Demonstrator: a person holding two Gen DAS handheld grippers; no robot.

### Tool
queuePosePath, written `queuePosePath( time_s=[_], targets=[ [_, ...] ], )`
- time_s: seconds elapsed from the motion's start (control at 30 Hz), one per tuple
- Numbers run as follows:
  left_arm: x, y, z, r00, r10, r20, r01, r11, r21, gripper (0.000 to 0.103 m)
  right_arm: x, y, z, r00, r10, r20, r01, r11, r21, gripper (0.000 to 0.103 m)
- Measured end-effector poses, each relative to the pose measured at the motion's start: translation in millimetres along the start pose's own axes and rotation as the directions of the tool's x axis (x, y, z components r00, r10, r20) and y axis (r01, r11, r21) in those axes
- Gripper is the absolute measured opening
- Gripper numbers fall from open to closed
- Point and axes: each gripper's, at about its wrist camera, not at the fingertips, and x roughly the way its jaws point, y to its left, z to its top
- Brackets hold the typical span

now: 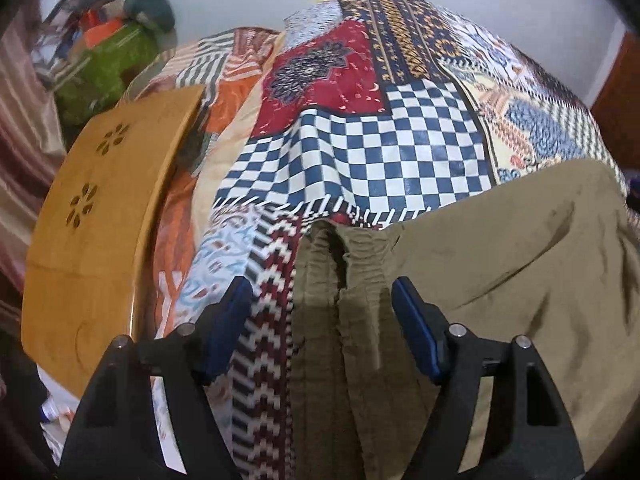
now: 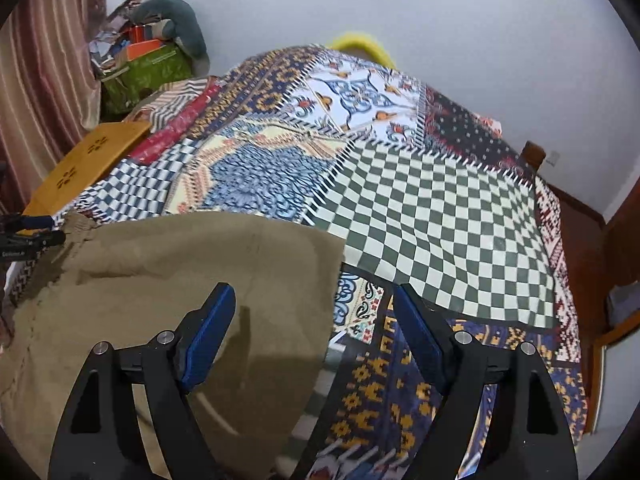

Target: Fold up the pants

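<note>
Olive-brown pants (image 1: pixel 500 264) lie flat on a patchwork bedspread (image 1: pixel 380 132). In the left wrist view the gathered waistband (image 1: pixel 344 264) lies between my open fingers; my left gripper (image 1: pixel 320 296) hovers over it, empty. In the right wrist view the pants (image 2: pixel 180 280) fill the lower left, their right edge running between my fingers. My right gripper (image 2: pixel 312 304) is open and empty, its left finger (image 2: pixel 208 332) over the cloth and its right finger over the bedspread (image 2: pixel 440 232). The left gripper shows at the far left of that view (image 2: pixel 36 232).
A wooden lap table (image 1: pixel 96 216) with flower cut-outs sits on the bed's left side, also seen in the right wrist view (image 2: pixel 92 160). A green box (image 2: pixel 148 68) with clutter stands by striped curtains (image 2: pixel 44 80). A wooden bed frame (image 2: pixel 576 240) runs along the right.
</note>
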Motion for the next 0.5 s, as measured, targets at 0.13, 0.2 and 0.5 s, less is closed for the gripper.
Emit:
queuePosePath(
  time_s=[0.13,0.2,0.5],
  targets=[
    [12.2,-8.8,5.2,0.999,-0.045,0.006,0.044,0.998,0.042,0.073,14.7,-6.7,0.0,1.000,0.003,-0.016,-0.003,1.000,0.012,0.079],
    [18.4,-10.2,10.2,0.999,-0.049,-0.007,0.050,0.998,0.044,0.073,19.4,-8.0,-0.1,1.000,0.021,-0.021,-0.020,1.000,0.021,0.079],
    [28.3,-6.8,23.0,0.997,-0.073,-0.037,0.073,0.997,0.000,0.061,36.3,-6.2,2.0,0.990,0.135,-0.030,-0.132,0.989,0.070,0.066]
  ],
)
